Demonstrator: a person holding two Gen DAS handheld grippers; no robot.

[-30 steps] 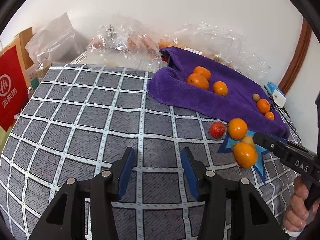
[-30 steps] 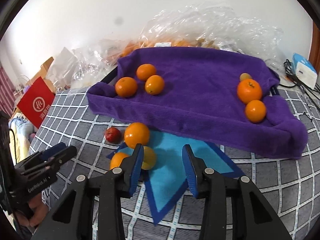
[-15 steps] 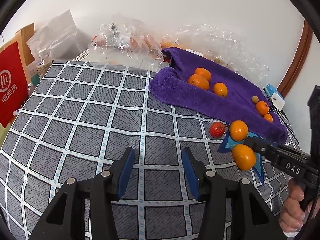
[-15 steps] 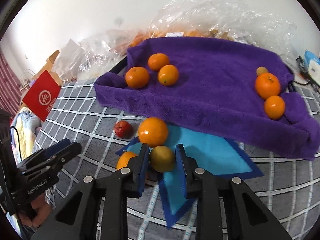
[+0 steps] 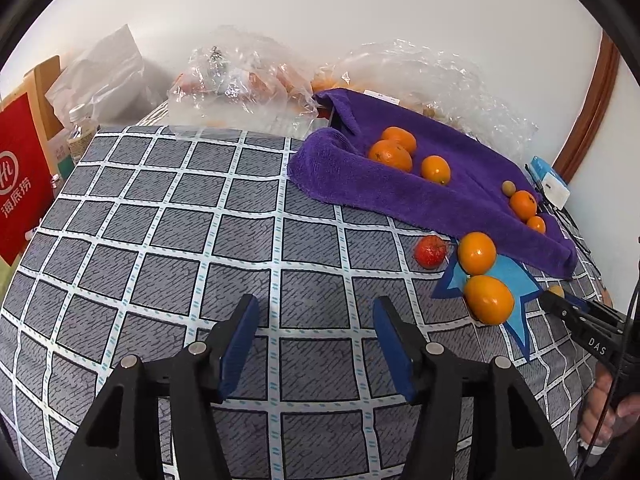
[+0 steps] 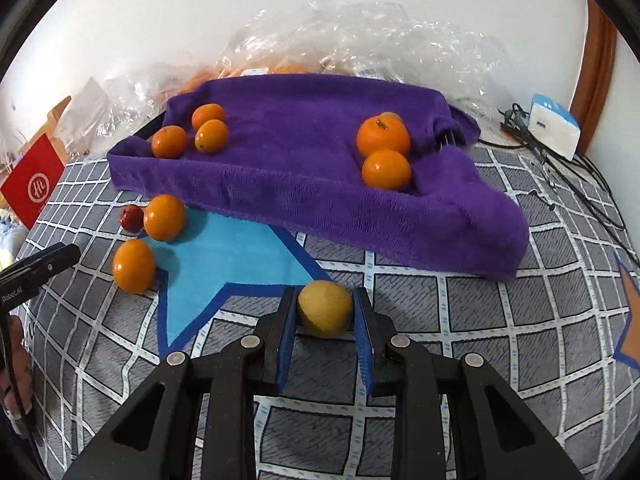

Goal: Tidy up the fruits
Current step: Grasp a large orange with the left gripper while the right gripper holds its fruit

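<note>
A grey checked cloth (image 5: 168,240) carries a purple towel (image 6: 304,160) holding oranges (image 6: 383,136). The left gripper (image 5: 316,344), marked "RobotAI", is opening, empty. The right gripper (image 6: 325,328), marked "DAS", pinches a yellow fruit (image 6: 325,309).

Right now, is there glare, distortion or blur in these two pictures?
Left wrist view: the fisheye bends the checked cloth grid, and the oranges carry small highlights. Right wrist view: dark corners, glare on the plastic bags, the purple towel slightly soft.
</note>
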